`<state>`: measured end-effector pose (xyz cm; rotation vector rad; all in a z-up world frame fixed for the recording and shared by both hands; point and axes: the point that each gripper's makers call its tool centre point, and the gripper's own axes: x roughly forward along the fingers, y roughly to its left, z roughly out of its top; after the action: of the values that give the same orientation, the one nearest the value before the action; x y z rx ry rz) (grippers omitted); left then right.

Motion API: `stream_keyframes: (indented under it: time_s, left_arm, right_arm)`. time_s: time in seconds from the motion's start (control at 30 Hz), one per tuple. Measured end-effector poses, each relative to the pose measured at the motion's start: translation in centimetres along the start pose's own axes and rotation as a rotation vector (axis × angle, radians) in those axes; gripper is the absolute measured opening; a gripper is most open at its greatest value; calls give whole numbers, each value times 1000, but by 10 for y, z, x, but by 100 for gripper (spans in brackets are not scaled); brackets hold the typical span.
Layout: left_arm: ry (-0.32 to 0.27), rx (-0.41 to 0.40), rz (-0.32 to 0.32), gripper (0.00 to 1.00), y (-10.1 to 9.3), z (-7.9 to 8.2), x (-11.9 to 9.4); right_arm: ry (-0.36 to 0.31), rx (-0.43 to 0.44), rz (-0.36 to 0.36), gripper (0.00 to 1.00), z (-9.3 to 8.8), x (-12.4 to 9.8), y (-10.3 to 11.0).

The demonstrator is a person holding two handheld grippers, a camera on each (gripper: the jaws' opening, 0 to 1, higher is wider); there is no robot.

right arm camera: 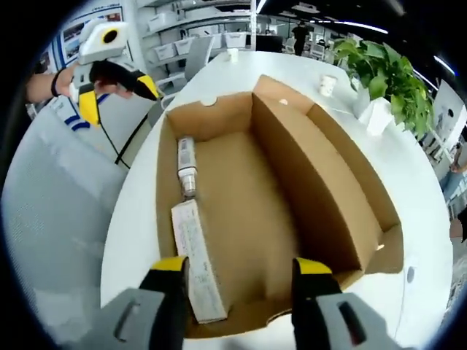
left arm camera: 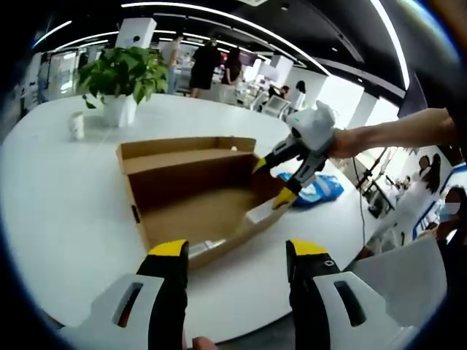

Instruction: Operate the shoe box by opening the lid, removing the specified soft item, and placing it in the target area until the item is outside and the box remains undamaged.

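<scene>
Now shoe box [right arm camera: 292, 189] open, long axis running away — both tongs spread.

Pretty bright office lighting in both views, mostly from long ceiling strip lights [left arm camera: 219, 14] that curve hard thanks to the fisheye. Big windows [left arm camera: 343, 98] at the back of the left gripper view are blown out to near white. The white counter [left arm camera: 66, 189] picks up a soft sheen but no harsh glare, and shadows are weak and diffuse. Inside the cardboard box [right arm camera: 292, 189] the tall wall throws a mild shade across the floor. Straight edges bow toward the rims, and stuff at the edges gets smeared and soft, especially the pale area at lower left of the right gripper view.
</scene>
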<state>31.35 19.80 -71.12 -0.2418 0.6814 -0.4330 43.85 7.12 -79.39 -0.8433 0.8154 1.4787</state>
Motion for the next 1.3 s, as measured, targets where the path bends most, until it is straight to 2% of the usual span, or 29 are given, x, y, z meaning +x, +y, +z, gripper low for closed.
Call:
stream_keyframes:
  time_s: [0.37, 0.6, 0.77, 0.97, 1.17, 1.3]
  left_arm:
    - [1, -1, 1, 55, 2, 0, 0]
    - [0, 0, 1, 55, 2, 0, 0]
    - [-5, 3, 1, 55, 1, 4, 1]
    - [-6, 7, -3, 55, -3, 5, 1]
    - [1, 7, -5, 55, -4, 1, 0]
    - [2, 12, -5, 55, -2, 1, 1]
  right_arm:
    - [44, -72, -20, 54, 0, -4, -10]
    - [60, -82, 51, 59, 0, 0, 2]
    - [67, -118, 34, 59, 2, 0, 2]
    - [85, -125, -6, 54, -2, -4, -10]
    - [81, -133, 48, 60, -1, -2, 1]
    - [92, -152, 61, 58, 0, 1, 4]
